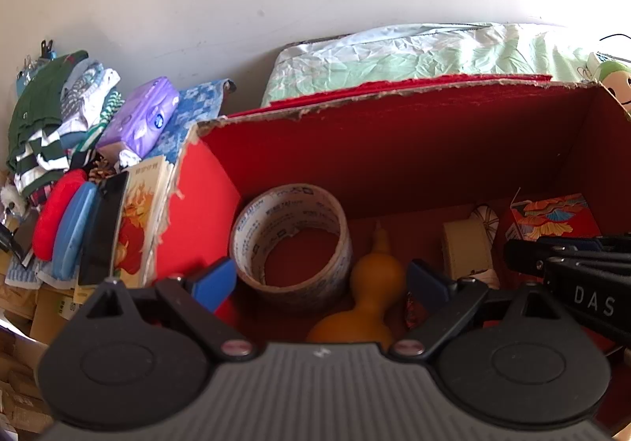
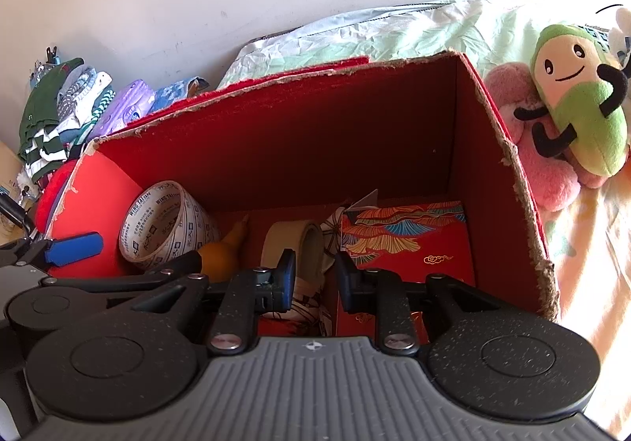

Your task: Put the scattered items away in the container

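- The red box (image 1: 394, 149) stands open on the bed, torn along its rim, and serves as the landmark here.
- Inside it, at its left end, a tape roll (image 1: 292, 240) leans against the wall.
- Beside the roll, toward the box's middle, lies an orange gourd (image 1: 374, 279).
- A beige tape roll (image 2: 294, 243) sits further right, next to a red patterned packet (image 2: 410, 240) at the box's right end.
- The left tongs (image 1: 321, 281) hang over the box with their tips wide apart, gripping nothing.
- The right tongs (image 2: 315, 275) stand narrowly apart above a patterned cloth; seemingly nothing is clamped.
- Outside the box's right wall lie plush toys (image 2: 568, 113).
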A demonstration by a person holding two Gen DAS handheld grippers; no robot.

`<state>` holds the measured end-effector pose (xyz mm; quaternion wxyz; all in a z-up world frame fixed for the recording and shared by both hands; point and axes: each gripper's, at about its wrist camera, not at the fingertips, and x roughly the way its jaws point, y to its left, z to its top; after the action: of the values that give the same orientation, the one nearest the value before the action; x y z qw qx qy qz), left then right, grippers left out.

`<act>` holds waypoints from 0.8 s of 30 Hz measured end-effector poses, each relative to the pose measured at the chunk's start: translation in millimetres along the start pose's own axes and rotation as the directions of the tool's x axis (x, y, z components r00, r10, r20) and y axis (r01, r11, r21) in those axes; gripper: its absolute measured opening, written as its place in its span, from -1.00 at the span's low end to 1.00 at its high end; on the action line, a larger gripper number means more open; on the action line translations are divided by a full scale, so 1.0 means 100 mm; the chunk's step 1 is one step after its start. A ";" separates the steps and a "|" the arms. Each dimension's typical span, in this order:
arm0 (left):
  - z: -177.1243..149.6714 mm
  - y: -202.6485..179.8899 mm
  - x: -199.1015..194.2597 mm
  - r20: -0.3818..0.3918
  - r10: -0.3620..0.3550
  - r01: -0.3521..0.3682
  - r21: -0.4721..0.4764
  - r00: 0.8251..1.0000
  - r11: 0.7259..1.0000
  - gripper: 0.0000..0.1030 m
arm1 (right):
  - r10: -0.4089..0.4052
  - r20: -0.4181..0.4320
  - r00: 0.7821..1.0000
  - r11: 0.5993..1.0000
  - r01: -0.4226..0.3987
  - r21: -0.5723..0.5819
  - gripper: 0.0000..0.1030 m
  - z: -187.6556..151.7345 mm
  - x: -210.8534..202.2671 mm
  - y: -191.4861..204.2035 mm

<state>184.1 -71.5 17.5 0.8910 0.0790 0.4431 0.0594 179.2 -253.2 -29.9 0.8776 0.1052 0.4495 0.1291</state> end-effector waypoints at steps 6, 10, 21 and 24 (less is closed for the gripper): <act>0.01 0.00 0.00 0.004 -0.004 0.004 -0.001 1.000 1.000 0.82 | 0.002 -0.002 1.000 1.000 -0.002 0.008 -0.50 0.00 -0.01 -0.01; 0.01 0.00 0.00 0.003 -0.004 0.004 0.000 1.000 1.000 0.81 | -0.001 -0.006 1.000 1.000 0.001 0.006 -0.50 0.00 -0.01 -0.01; 0.01 -0.01 0.01 0.004 -0.009 0.009 0.004 1.000 1.000 0.76 | -0.006 -0.023 1.000 1.000 0.005 -0.013 -0.51 0.03 0.02 -0.01; 0.01 -0.01 0.01 0.001 -0.005 0.005 0.003 1.000 1.000 0.76 | -0.009 -0.026 1.000 1.000 0.008 -0.026 -0.51 0.03 0.02 0.00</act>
<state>185.4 -72.7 17.0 0.8913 0.0794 0.4427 0.0564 183.5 -252.7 -29.8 0.8735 0.0903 0.4596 0.1324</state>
